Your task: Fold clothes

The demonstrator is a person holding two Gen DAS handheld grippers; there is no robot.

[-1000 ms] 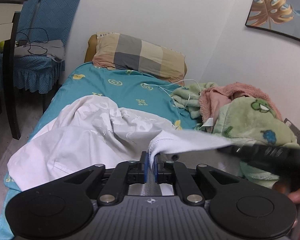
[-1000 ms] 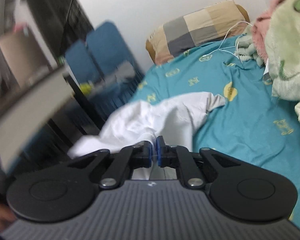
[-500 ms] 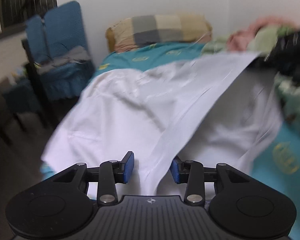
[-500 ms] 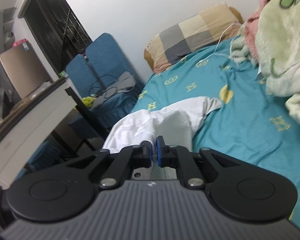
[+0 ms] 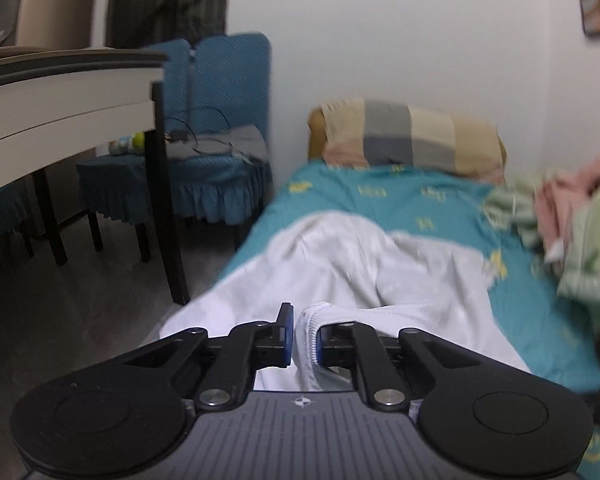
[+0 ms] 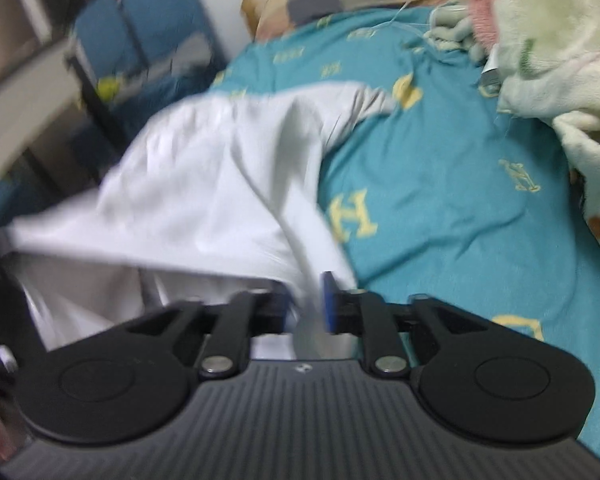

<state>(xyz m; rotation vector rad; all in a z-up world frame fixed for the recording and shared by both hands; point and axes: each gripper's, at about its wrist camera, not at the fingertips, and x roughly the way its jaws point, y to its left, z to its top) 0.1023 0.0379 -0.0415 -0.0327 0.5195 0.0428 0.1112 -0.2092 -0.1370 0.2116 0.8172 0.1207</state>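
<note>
So the white shirt (image 5: 340, 264) is sprawled across the teal bedsheet (image 5: 432, 216), filling the middle and lower half of the left wrist view, with part of it drooping over the bed's edge toward the floor on the left.

The left gripper (image 5: 302, 334) has its blue pads a little apart, and a stitched hem of the shirt runs through the gap, lying against the right pad. It looks loosely threaded rather than clamped. The right gripper (image 6: 306, 306) is much the same in its own view: pads spread a bit, a twisted fold of white cloth passing between them at bottom center. That view is blurry, so I can't swear how firm the contact is.

My guess on handling: this thing is light, floppy and thin, zero stiffness, so it'll sag and bunch wherever it isn't held. The hem or a seam is the best spot to grab, since the doubled stitching gives the pads something to bite.

A plaid pillow (image 5: 412, 136) sits upper center, and a fuzzy green blanket (image 6: 560, 40) is piled on the right.
</note>
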